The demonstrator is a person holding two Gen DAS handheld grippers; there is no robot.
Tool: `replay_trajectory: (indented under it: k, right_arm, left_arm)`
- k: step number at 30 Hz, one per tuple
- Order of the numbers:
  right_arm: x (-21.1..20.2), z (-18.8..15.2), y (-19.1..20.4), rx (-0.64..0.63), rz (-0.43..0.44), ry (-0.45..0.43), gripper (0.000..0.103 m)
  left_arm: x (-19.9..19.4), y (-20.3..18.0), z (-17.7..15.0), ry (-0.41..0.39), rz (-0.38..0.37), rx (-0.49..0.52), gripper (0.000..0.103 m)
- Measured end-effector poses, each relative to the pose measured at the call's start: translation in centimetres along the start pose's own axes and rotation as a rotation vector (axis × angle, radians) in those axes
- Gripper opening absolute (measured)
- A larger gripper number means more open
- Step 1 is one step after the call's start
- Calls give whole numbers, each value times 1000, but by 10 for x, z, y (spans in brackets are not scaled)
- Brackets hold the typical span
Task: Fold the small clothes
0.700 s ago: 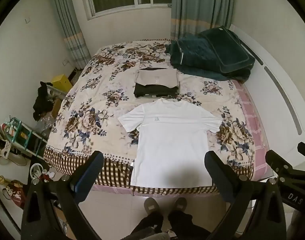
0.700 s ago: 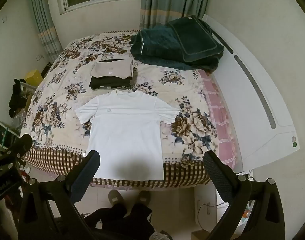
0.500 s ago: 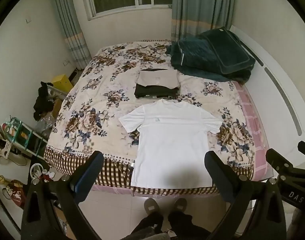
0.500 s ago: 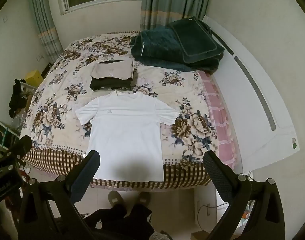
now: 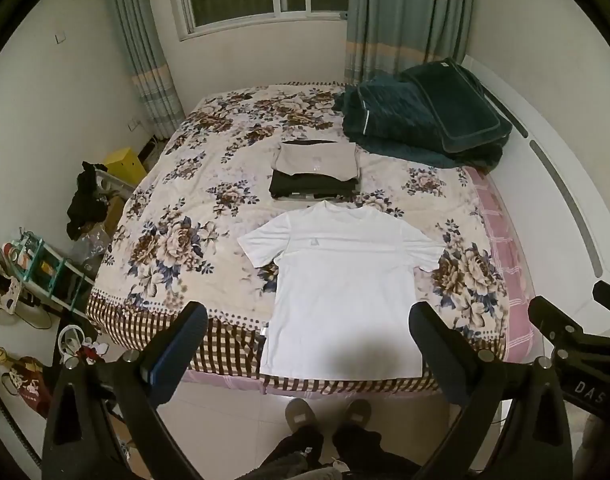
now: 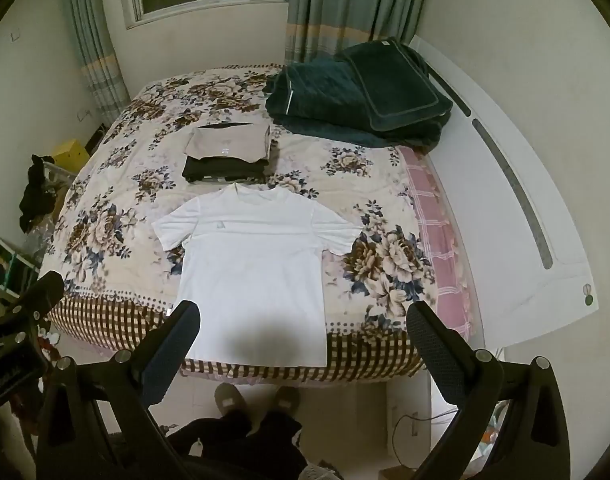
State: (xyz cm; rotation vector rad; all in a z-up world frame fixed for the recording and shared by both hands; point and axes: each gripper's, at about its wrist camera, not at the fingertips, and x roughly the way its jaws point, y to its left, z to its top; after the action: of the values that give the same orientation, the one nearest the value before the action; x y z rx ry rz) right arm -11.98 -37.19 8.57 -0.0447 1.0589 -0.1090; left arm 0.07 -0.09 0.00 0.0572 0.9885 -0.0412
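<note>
A white T-shirt (image 5: 345,280) (image 6: 253,264) lies spread flat, front up, on the near side of the flowered bed (image 5: 177,240) (image 6: 105,232), its hem at the bed's edge. Behind its collar sits a stack of folded clothes (image 5: 315,170) (image 6: 227,156), beige on top of black. My left gripper (image 5: 307,322) hangs open high above the shirt's hem with nothing between its fingers. My right gripper (image 6: 303,320) is open too, above the hem and empty. Each gripper shows at the edge of the other's view.
A folded dark green blanket (image 5: 421,116) (image 6: 357,92) lies at the bed's far right by the white headboard (image 6: 505,208). A person's slippered feet (image 5: 327,412) stand on the tiled floor at the bed's edge. Shoes, a rack and clutter (image 5: 29,280) fill the floor at left.
</note>
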Motion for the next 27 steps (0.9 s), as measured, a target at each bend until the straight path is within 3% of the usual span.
replay_trajectory:
  k: [27]
  right_arm:
    - [-9,13,10,-1,-5,0,103]
  left_arm:
    - [-4,3,12,-7,-5,-4,103]
